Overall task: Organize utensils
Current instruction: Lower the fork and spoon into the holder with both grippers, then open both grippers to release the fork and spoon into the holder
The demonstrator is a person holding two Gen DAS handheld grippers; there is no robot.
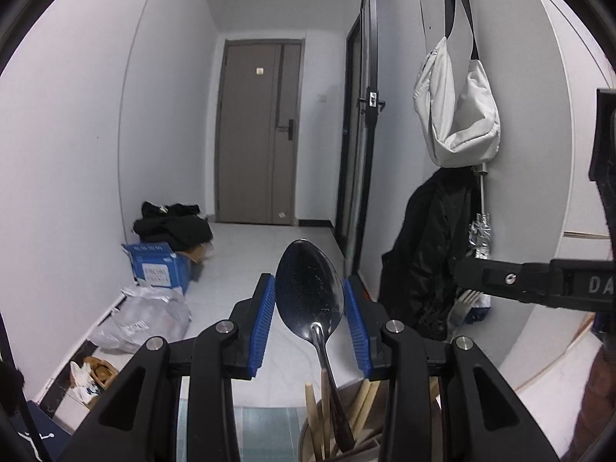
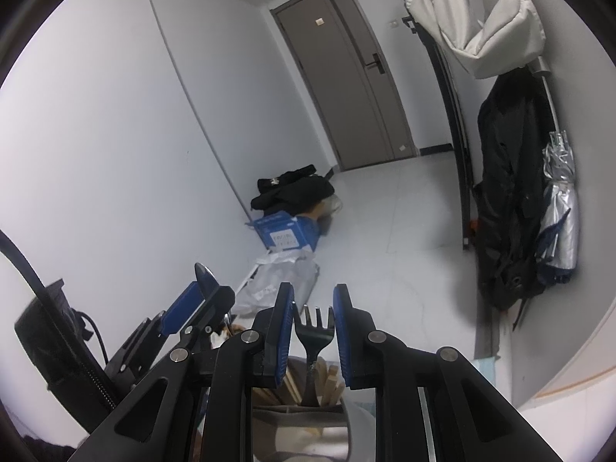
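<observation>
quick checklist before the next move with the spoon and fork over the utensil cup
1. Spoon stands bowl up between the left gripper fingers: ok.
2. Left fingers pressing on the spoon: cannot tell, thin gaps seem to show at both sides.
3. Fork sits tines up between the right gripper fingers: ok.
4. Right fingers clamped on the fork: cannot tell, contact is not clear.
5. Both handles run down into the cup among the chopsticks: ok.
6. The two grippers are apart, not touching: ok.
</observation>
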